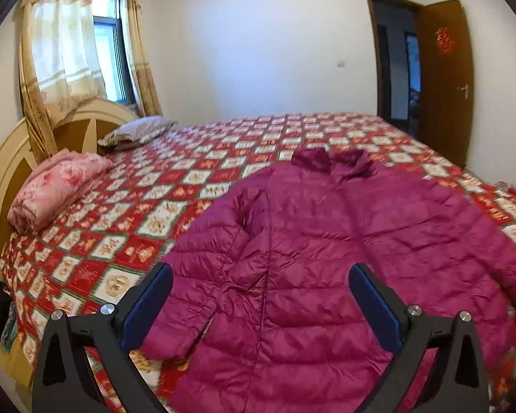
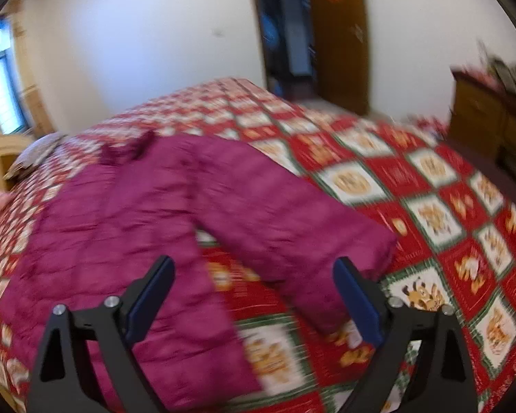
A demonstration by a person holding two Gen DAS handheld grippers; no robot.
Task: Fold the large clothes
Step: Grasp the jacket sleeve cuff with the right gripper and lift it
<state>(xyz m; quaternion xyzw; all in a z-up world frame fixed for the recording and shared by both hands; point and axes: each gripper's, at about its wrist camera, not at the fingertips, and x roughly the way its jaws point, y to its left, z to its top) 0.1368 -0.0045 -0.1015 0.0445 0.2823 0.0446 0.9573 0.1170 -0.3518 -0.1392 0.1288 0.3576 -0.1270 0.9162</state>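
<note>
A magenta quilted jacket (image 1: pixel 309 241) was found spread flat on the bed (image 1: pixel 127 227), on a red and white patterned cover, with its collar (image 1: pixel 330 160) toward the far side and its hem toward the near edge. In the left wrist view, one sleeve (image 1: pixel 203 275) was seen lying along the jacket's left side, its cuff near the near edge of the bed. In the right wrist view, the other sleeve (image 2: pixel 285 220) was seen angled out to the right, apart from the body of the jacket, with bare cover showing between them.

The left claw (image 1: pixel 260 275) was held wide open above the near part of the jacket, and nothing was gripped in it. The right claw (image 2: pixel 254 268) was likewise wide open, held above the gap between the jacket body and the right sleeve, with nothing gripped. The right wrist view was blurred.

At the left of the bed, a folded pink quilt (image 1: pixel 55 189) and a pillow (image 1: pixel 137 132) were noted beside the headboard (image 1: pixel 3 179). A curtained window (image 1: pixel 110 38) was seen behind the headboard, and an open brown door (image 1: pixel 443 79) at the far right.
</note>
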